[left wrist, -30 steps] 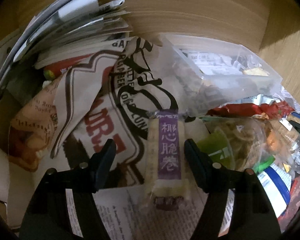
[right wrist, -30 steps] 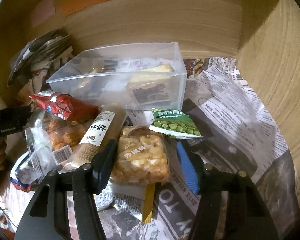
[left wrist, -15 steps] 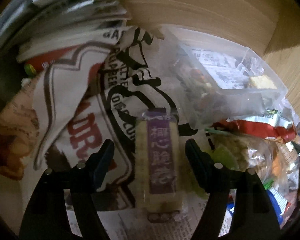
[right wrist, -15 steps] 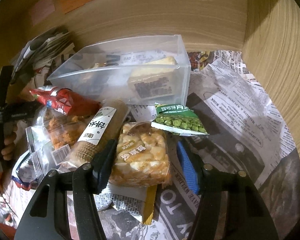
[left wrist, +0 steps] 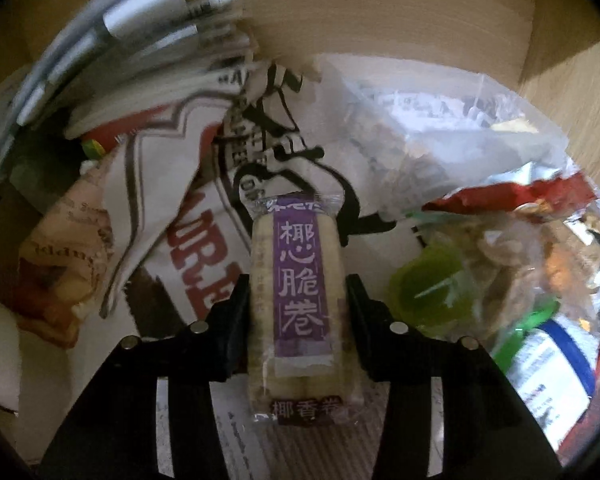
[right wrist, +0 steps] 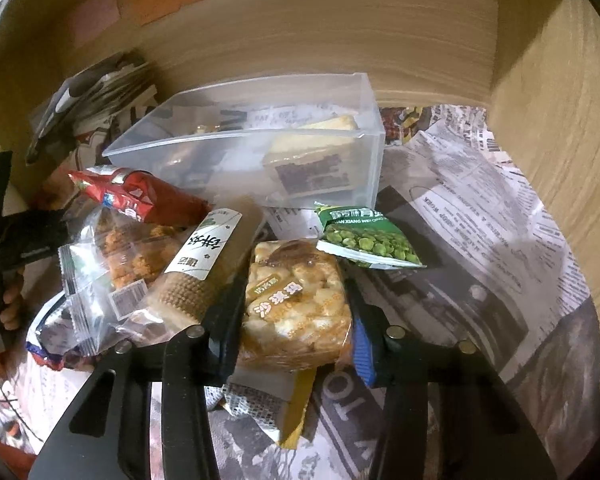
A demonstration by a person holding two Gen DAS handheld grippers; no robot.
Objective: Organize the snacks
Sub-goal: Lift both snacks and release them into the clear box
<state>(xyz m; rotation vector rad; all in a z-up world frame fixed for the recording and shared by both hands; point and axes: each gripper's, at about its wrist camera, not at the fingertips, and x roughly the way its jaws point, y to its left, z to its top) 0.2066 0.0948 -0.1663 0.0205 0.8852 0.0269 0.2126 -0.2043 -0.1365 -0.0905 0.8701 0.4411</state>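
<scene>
Gripping snacks: left gripper (left wrist: 298, 312) purple-labelled roll (left wrist: 298, 304) (blurry), right gripper (right wrist: 290, 320) rice cracker (right wrist: 296, 304).

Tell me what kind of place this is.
Probably the inside of a wooden cupboard or shelf at home: wood-grain walls close in at back and side, newspaper lines the floor, and packaged snacks surround a clear plastic bin.

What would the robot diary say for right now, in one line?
left gripper: shut on purple-label roll pack | right gripper: shut on golden puffed snack pack | clear bin: behind, open
</scene>
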